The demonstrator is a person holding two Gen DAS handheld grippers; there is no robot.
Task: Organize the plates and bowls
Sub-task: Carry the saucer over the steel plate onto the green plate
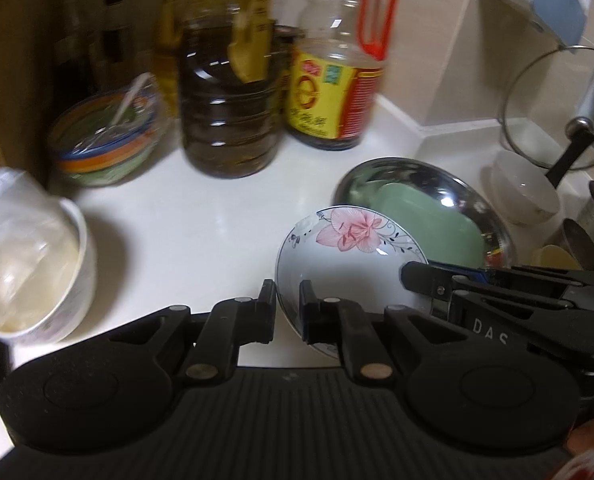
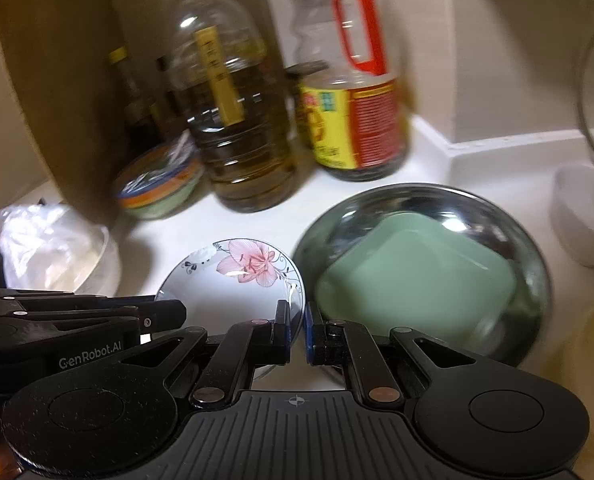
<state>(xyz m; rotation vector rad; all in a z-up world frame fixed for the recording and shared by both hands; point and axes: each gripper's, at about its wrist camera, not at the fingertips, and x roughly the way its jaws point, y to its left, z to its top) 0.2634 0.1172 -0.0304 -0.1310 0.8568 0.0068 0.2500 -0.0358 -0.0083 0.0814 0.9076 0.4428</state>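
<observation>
A small white plate with a pink flower [image 1: 349, 256] [image 2: 233, 280] is held over the white counter [image 1: 201, 216]. My left gripper [image 1: 288, 304] is shut on its left rim. My right gripper [image 2: 297, 330] is shut on its right rim and shows in the left wrist view [image 1: 421, 280]. Just right of the plate, a steel bowl [image 1: 429, 184] [image 2: 533, 264] holds a green square dish [image 1: 429, 220] [image 2: 413, 276]. A small white bowl [image 1: 525, 192] [image 2: 589, 216] stands further right.
Oil and sauce bottles [image 1: 229, 108] [image 2: 353, 112] and a striped bowl [image 1: 109, 144] stand at the back. A plastic-covered white bowl [image 1: 33, 264] is at the left. A glass pot lid [image 1: 557, 108] leans at the right by the wall.
</observation>
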